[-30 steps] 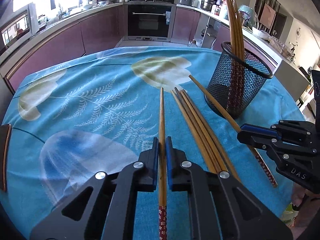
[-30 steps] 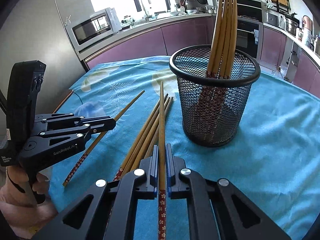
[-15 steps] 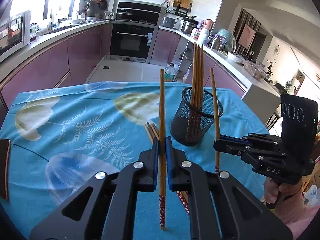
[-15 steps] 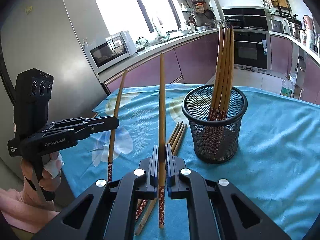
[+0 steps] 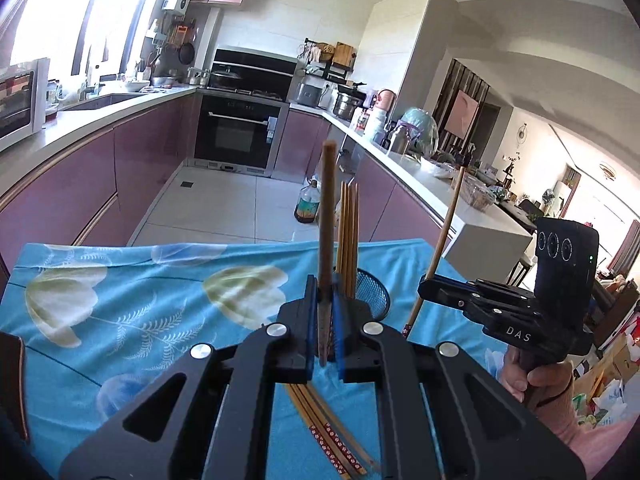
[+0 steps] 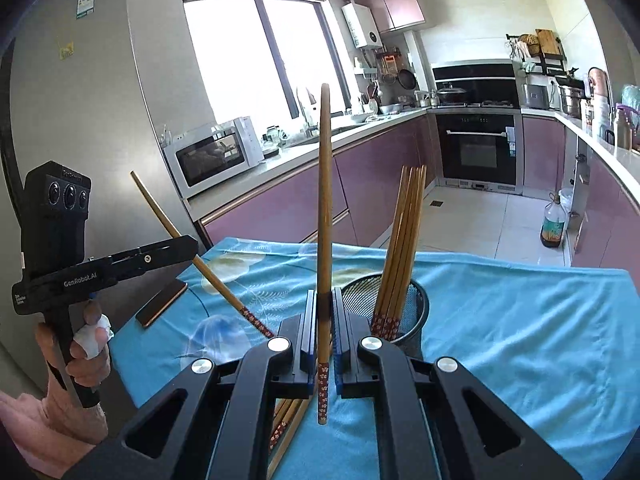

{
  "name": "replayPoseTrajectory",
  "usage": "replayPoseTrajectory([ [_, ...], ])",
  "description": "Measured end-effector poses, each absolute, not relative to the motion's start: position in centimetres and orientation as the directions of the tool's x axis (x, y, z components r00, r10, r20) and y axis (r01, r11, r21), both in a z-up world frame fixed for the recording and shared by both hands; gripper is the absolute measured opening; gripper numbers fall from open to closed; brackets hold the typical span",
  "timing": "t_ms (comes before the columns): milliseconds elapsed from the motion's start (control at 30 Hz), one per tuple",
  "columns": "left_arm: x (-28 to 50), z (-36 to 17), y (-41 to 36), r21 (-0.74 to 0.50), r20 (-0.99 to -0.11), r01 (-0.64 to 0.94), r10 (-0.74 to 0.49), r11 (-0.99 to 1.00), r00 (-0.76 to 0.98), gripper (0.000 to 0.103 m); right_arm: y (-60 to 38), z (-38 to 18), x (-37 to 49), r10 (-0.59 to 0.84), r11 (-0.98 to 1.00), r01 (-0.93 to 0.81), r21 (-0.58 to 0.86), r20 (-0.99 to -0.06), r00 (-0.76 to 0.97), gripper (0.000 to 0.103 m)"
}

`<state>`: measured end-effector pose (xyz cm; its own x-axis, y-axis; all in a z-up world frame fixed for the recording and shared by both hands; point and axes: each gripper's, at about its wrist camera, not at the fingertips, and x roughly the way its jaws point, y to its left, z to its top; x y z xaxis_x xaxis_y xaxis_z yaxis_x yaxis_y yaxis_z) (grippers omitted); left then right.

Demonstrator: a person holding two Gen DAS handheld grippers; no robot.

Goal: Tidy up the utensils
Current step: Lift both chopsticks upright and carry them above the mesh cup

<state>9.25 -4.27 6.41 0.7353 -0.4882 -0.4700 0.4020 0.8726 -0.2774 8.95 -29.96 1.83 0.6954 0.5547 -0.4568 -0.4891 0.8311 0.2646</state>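
Both grippers (left (image 5: 324, 334), right (image 6: 323, 334)) lifted off table, jaws each pinching a chopstick (image 5: 326, 240) upright.

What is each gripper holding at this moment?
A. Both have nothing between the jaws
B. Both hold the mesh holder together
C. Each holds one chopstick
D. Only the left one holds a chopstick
C: the left gripper is shut on one chopstick and the right gripper is shut on another chopstick, both lifted above the mesh holder.
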Motion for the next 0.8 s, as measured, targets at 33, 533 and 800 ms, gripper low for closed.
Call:
replayPoseTrajectory([
  [33,9.5,6.9,-4.4,-0.277,-0.462,0.404,-0.490,0.872,0.739,0.008,-30.2,2.2,9.1,0.551,0.834,-0.486,0.262,-0.447,0.705,0.006],
  [533,12.6,11.2,-7.8,-0.272,-0.391,0.451,-0.526,0.850,0.755,0.008,-31.6,4.6,12.4,0.499,0.866,-0.439,0.238,-0.379,0.779,0.006],
  [800,14.9,10.6,-9.7,-0.244,-0.420,0.428,-0.492,0.870,0.762,0.008,-31.7,3.2,14.0,0.467,0.884,-0.403,0.236,-0.412,0.782,0.006],
])
